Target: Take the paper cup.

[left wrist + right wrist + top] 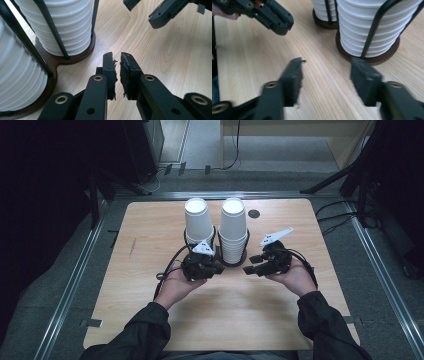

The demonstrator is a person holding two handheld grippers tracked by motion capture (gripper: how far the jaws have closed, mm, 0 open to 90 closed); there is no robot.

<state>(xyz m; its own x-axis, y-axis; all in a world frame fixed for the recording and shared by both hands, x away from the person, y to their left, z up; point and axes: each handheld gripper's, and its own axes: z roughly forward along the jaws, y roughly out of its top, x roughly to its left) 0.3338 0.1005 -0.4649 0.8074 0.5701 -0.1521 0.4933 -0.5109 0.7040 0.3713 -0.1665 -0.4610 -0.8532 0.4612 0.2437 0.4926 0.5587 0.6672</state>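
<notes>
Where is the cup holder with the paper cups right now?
In the high view, the cup holder stands mid-table toward the far edge, just beyond and between the two hand-held grippers.

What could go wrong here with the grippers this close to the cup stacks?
The right gripper is open beside the tall right stack; a sideways knock might tip cups or shift the holder. The left gripper, nearly closed, is too narrow to take a cup as it stands. The two grippers sit close and could collide.
</notes>
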